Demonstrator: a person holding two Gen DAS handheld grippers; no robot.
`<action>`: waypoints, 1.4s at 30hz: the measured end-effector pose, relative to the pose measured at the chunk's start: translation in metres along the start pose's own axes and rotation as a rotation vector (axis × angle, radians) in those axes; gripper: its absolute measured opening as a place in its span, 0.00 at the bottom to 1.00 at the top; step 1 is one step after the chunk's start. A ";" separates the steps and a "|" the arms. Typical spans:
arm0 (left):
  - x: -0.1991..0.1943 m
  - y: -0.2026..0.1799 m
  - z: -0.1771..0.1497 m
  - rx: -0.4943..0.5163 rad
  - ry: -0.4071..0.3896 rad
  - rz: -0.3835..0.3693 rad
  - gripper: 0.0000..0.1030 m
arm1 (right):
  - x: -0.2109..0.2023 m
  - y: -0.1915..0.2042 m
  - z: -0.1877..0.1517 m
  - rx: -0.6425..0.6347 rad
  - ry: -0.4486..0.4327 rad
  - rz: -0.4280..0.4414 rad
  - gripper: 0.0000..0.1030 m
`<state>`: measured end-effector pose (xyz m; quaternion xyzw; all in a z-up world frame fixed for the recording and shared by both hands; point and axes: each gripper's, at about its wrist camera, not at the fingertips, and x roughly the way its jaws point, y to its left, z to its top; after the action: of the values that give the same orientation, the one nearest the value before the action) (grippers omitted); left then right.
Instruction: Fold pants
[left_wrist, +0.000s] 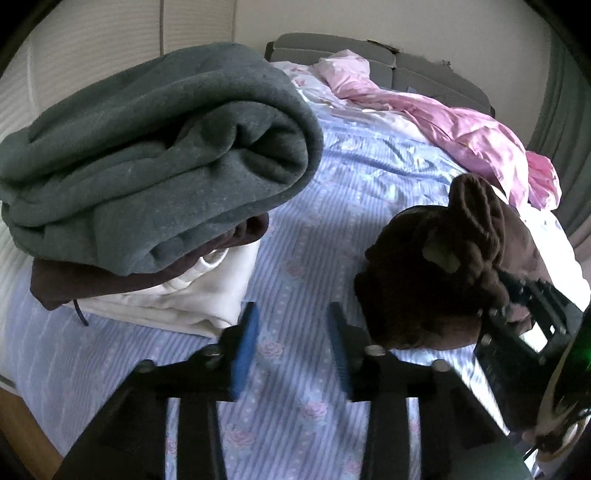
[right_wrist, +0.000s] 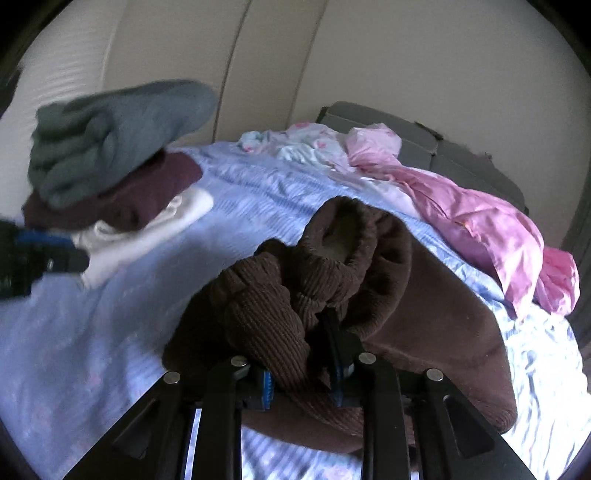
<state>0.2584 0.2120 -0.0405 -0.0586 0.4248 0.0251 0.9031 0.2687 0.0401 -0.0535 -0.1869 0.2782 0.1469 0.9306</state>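
Gripping a bunched ribbed part of the brown pants (right_wrist: 369, 295), the right tool (right_wrist: 303, 373) had its blue-padded fingers (right_wrist: 266, 387) pressed against the fabric on either side. The pants lay crumpled on the bed (right_wrist: 92, 350), on a blue striped sheet with a rose print, toward the right side of it, with one ribbed opening gaping upward.

The left tool (left_wrist: 291, 354) hung above the bare sheet with its jaws spread wide and nothing between them; its blue pads (left_wrist: 243, 350) were clear of any cloth. The pants sat just to its right, close to the right-hand finger.

Farther left on the bed stood a stack of folded clothes: a grey garment (left_wrist: 155, 155) on top, a dark maroon one (left_wrist: 92, 284) beneath it, and a white one (left_wrist: 192, 295) at the bottom. A crumpled pink cloth (left_wrist: 480, 136) lay along the far right side of the bed.
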 end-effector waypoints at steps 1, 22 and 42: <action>-0.002 -0.001 0.000 -0.001 -0.005 0.002 0.42 | 0.000 0.004 -0.003 -0.024 0.004 0.001 0.28; -0.052 -0.050 0.017 0.123 -0.134 0.008 0.75 | -0.067 0.009 -0.008 -0.182 -0.116 0.076 1.00; 0.009 -0.169 0.067 0.158 -0.043 -0.239 0.75 | -0.058 -0.217 -0.034 0.448 0.004 -0.079 0.90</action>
<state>0.3307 0.0531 0.0093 -0.0369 0.3958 -0.1151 0.9103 0.2887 -0.1765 0.0111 0.0137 0.2984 0.0446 0.9533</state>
